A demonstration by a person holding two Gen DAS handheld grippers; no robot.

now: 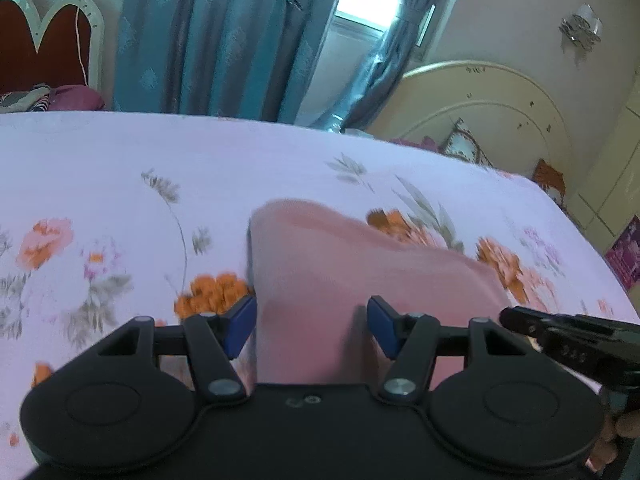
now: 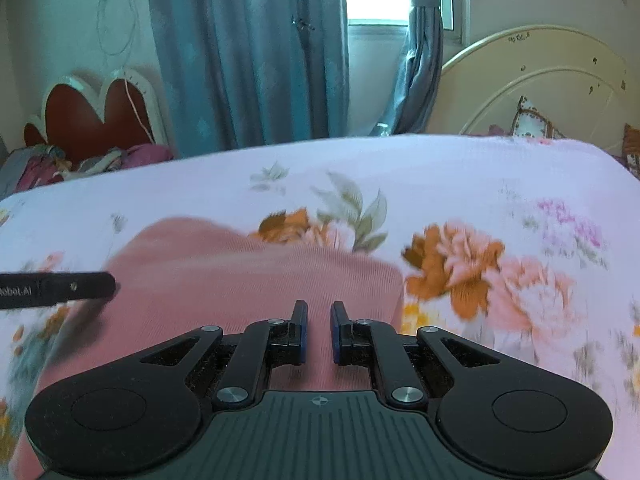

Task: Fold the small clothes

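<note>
Left claw (image 1: 312, 330) jaws apart, right claw (image 2: 319, 332) nearly closed, both angled downward

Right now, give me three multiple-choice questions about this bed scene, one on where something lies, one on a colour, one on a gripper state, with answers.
1. Where does the pink garment lie?
A. on the floral bedsheet
B. on the floor
C. on the headboard

2. What colour are the curtains?
A. red
B. blue-green
C. yellow

3. How does the left gripper stand?
A. shut on the sheet
B. open above the garment
C. out of view

Answers: 1 A, the sheet shows around the cloth; 2 B, seen beside the window; 3 B, its blue pads stand wide apart, unlike the nearly shut right gripper.
</note>
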